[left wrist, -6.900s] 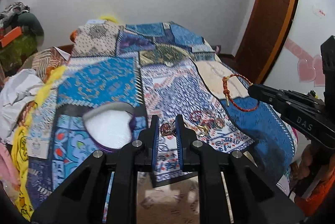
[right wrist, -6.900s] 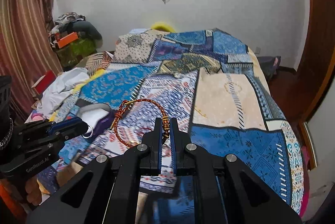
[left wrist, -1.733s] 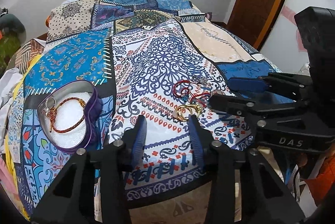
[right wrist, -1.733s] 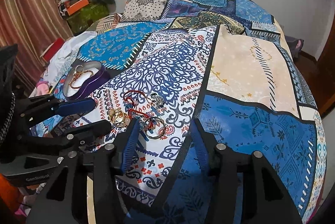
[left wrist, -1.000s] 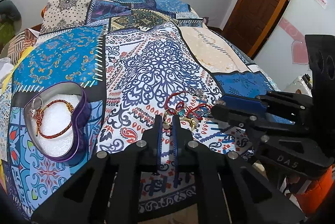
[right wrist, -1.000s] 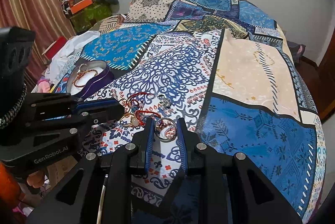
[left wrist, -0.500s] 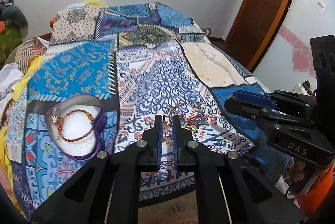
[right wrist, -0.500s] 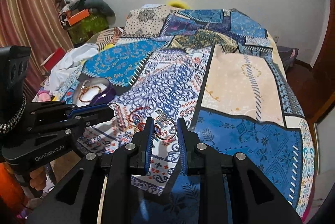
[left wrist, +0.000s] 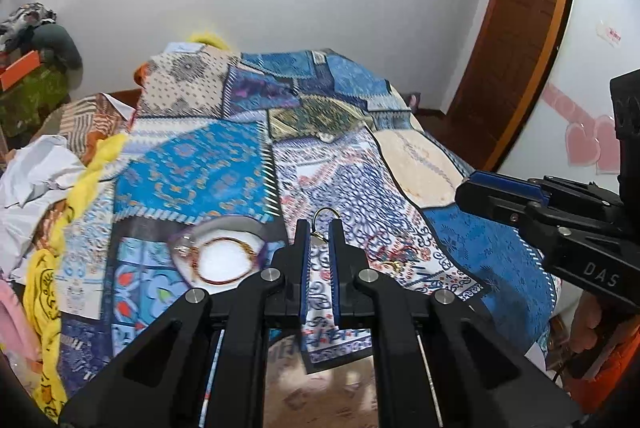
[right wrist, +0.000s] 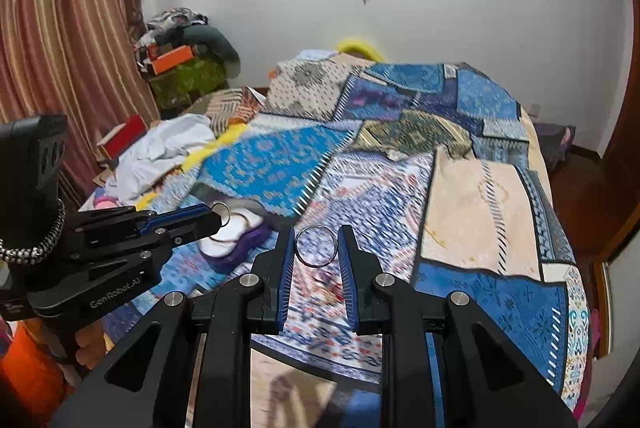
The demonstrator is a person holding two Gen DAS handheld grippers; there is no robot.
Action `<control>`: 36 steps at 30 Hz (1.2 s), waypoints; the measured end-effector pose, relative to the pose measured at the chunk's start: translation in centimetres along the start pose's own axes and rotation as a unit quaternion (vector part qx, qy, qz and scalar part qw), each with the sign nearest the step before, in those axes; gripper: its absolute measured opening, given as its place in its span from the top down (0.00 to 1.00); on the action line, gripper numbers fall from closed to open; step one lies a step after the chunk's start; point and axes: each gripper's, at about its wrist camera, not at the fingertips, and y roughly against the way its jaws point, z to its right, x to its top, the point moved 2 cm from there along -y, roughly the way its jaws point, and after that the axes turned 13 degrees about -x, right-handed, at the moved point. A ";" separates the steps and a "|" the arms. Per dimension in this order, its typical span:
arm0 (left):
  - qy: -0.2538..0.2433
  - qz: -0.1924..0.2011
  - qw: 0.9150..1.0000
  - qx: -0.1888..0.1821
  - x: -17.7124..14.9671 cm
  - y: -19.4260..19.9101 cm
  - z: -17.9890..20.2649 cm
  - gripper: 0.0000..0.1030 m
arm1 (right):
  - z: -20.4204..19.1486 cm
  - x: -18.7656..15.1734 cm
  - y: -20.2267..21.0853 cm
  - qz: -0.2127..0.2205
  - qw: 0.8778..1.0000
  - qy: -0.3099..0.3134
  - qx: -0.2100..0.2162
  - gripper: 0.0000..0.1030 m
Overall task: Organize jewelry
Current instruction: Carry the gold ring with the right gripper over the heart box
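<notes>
2 rings gripped, heart box [left wrist: 224, 260] leftward

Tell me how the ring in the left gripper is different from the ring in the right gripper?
The ring in the left gripper looks gold and has something small hanging from it; the ring in the right gripper is plain silver. The gold ring sticks up past closely pinched fingertips; the silver ring spans a wider gap and faces the camera. Both are held lifted above the patterned bedspread.
</notes>
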 end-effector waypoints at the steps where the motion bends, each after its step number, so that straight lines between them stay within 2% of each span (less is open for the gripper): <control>1: 0.001 0.005 1.000 0.003 0.1 0.5 -0.3 0.93 | -0.5 0.3 0.2 0.004 1.000 0.002 0.003 0.81; 12: 0.013 0.037 0.999 0.028 0.3 4.1 -3.4 0.93 | -4.9 1.9 0.6 0.025 0.999 0.017 0.027 0.81; 21: 0.029 0.046 0.998 0.043 0.2 4.8 -6.4 0.93 | -7.6 2.4 -1.6 0.017 0.999 0.028 0.041 0.81; 36: 0.061 -0.007 0.998 0.029 -2.0 0.0 -10.3 0.93 | -9.5 2.0 -8.6 -0.058 0.996 0.045 0.059 0.81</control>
